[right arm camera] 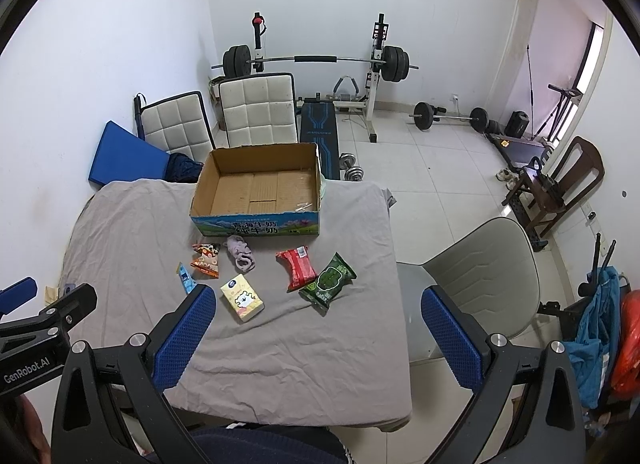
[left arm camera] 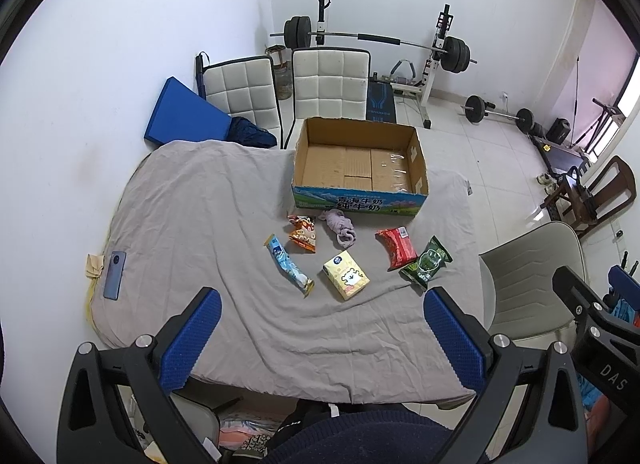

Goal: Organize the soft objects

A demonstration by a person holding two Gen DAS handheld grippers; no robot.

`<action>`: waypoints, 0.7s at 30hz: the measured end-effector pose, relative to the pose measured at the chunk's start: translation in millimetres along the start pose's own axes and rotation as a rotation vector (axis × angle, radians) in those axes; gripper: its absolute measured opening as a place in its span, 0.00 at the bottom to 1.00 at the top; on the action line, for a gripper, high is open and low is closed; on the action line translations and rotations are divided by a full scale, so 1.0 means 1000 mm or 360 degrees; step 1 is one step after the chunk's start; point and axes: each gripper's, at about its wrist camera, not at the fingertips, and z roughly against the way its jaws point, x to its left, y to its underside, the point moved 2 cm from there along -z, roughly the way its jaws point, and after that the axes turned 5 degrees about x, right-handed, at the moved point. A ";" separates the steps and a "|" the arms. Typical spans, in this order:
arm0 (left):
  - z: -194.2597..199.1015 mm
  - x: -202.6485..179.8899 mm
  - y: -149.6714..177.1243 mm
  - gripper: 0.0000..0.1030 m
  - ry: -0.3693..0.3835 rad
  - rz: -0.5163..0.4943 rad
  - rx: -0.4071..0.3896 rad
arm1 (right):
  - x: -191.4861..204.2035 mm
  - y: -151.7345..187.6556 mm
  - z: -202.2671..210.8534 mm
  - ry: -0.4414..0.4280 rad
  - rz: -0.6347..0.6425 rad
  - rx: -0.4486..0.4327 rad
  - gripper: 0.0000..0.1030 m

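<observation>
Both the left tongs (left arm camera: pixel 322 334) and right tongs (right arm camera: pixel 318 328) hung wide and empty, nothing yet packed, six soft packets (left arm camera: pixel 346 277) lying just ahead, the open box (left arm camera: pixel 360 162) beyond awaiting the first pick.

Both wrist views look forward and down from high above the near edge of the bench (left arm camera: pixel 200 200), well back from it. The right view sits further right. Both share the cardboard box (left arm camera: pixel 360 200) (right arm camera: pixel 256 224) at frame centre.

Grey cloth (left arm camera: pixel 208 200) — green packet (left arm camera: pixel 426 262)
</observation>
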 end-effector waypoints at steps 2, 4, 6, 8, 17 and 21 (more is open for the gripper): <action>-0.001 0.000 0.001 1.00 0.0001 0.0000 -0.0001 | 0.000 0.000 0.000 0.0000 0.0002 -0.0001 1.00; -0.001 0.000 0.000 1.00 -0.0001 -0.0002 0.0003 | 0.000 0.000 0.000 -0.0001 0.0001 -0.0001 1.00; 0.000 0.000 0.001 1.00 0.0000 0.0002 0.0000 | 0.000 0.000 0.000 0.0000 0.0000 -0.0001 1.00; -0.001 0.000 0.001 1.00 0.0000 0.0001 -0.0001 | 0.000 0.000 0.000 0.0000 0.0001 -0.0002 1.00; -0.003 -0.001 0.002 1.00 0.0001 0.0000 0.0003 | 0.001 -0.001 0.000 -0.0005 0.0000 -0.0001 1.00; -0.005 -0.001 0.002 1.00 0.0003 0.0001 0.0004 | 0.001 -0.002 -0.001 -0.0009 -0.0004 0.0005 1.00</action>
